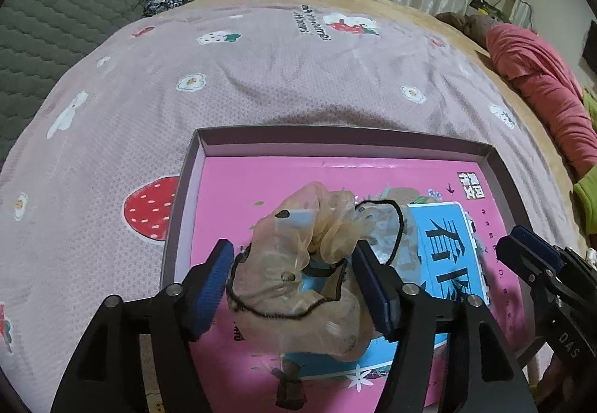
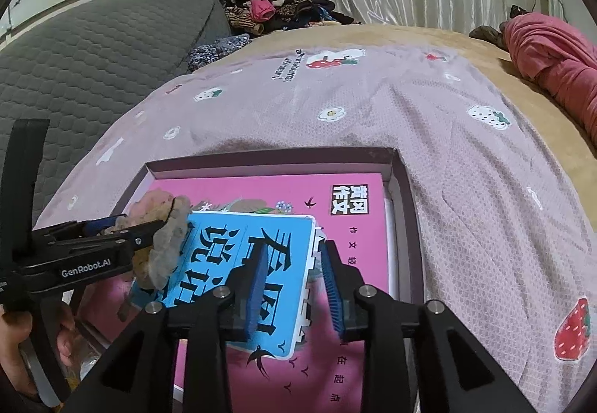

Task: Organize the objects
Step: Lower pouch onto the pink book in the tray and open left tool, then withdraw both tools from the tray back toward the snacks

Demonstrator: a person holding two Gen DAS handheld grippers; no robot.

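Placing step: L gripper (image 1: pixel 291 286) jaws apart around sheer scrunchie (image 1: pixel 298 263) on blue book (image 2: pixel 242 275) in box (image 1: pixel 335 142). R gripper (image 2: pixel 294 282), fingers apart, straddles the book's edge. Next, probably: lift both clear.

Inside one dark box (image 2: pixel 405 189), one pink book (image 2: pixel 261 189), one blue book (image 2: pixel 238 245) and one sheer scrunchie (image 1: pixel 298 263) are counted; two grippers are seen above the box.

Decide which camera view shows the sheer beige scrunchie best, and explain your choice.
The left wrist view: the sheer beige scrunchie fills the middle, its dark trim and dots clear, lying on the blue book. In the right wrist view the scrunchie sits at the left, partly hidden by the left gripper.
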